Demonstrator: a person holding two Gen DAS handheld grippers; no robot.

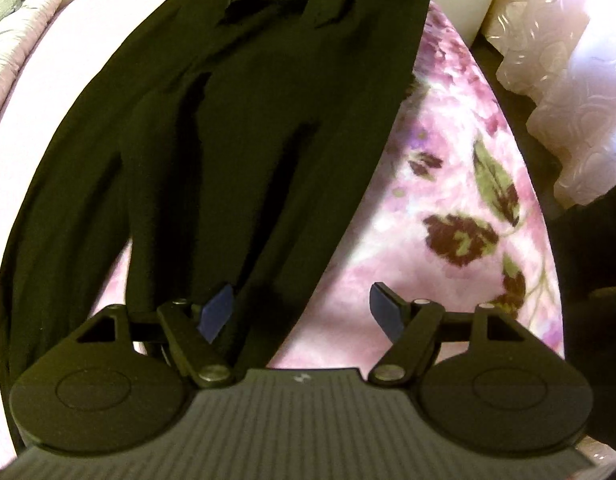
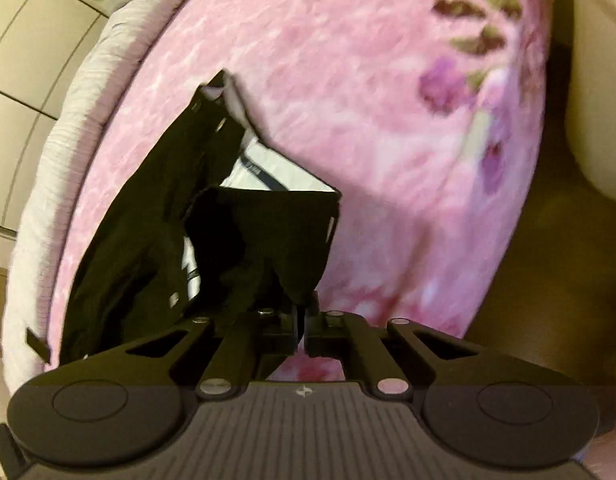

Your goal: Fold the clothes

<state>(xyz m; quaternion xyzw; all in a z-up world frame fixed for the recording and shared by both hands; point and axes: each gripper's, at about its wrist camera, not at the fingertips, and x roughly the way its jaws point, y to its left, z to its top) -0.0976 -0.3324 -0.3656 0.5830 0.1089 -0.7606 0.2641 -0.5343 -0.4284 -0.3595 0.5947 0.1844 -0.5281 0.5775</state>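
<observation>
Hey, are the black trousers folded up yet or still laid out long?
Still laid out long. The black trousers stretch full-length across the pink floral blanket, legs unfolded. The right gripper pinches their waistband; the left gripper is open.

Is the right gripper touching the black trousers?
Touching. The right wrist view shows the right gripper shut on a fold of the black trousers.

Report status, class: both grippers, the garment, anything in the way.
Left gripper open, fingers over the black trousers' leg end. Right gripper shut on a trouser fold. Trousers lying on the pink floral blanket. Nothing in the way.
</observation>
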